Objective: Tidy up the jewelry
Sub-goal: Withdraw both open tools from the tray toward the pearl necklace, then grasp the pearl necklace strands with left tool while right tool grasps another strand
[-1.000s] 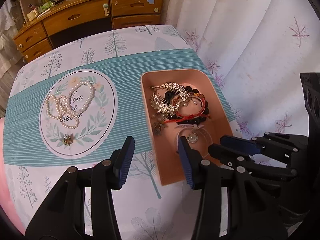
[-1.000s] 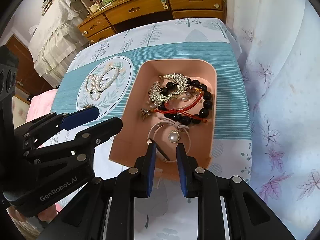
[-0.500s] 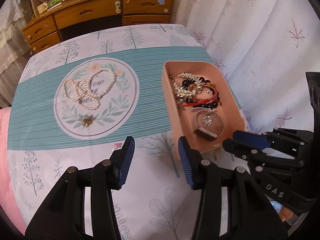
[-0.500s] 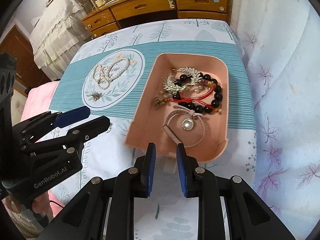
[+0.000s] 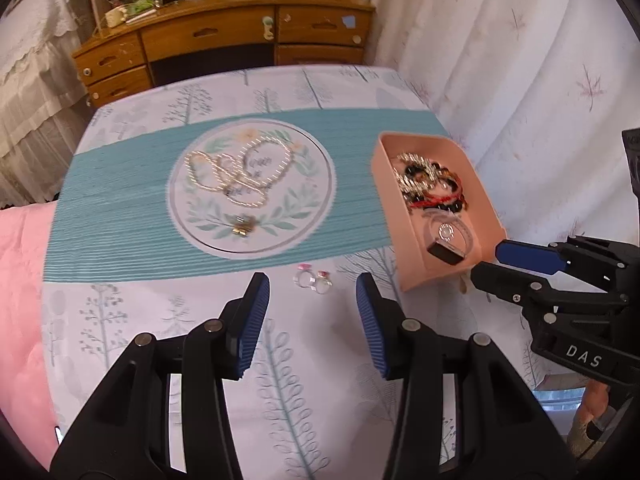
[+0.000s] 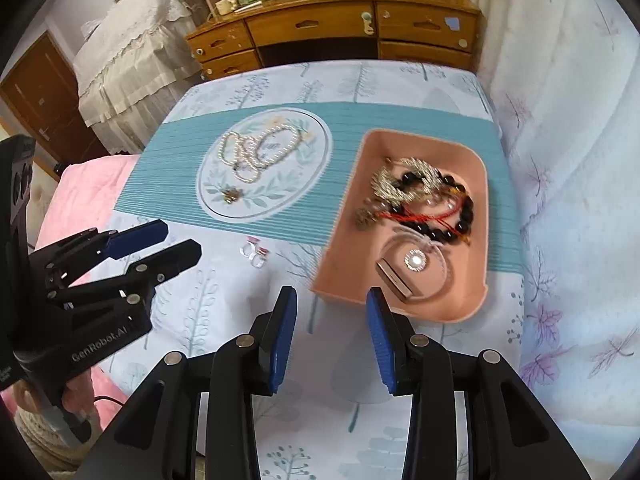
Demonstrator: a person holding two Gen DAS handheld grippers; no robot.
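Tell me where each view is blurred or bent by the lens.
Left wrist view: motion blur smears the pearl necklace and the pink tray, while the left gripper stays sharp. Right wrist view: milder blur, with tray contents readable; fisheye bends the dresser and darkens the corners.

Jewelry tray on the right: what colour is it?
Peach-pink, plain with no pattern; the tray shows best in the right wrist view.

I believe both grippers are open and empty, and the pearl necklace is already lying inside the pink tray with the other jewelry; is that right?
Not quite. The pearl necklace lies on the round printed design of the tablecloth, outside the pink tray, as the right wrist view shows. The rest holds: the left gripper and right gripper are open and empty.
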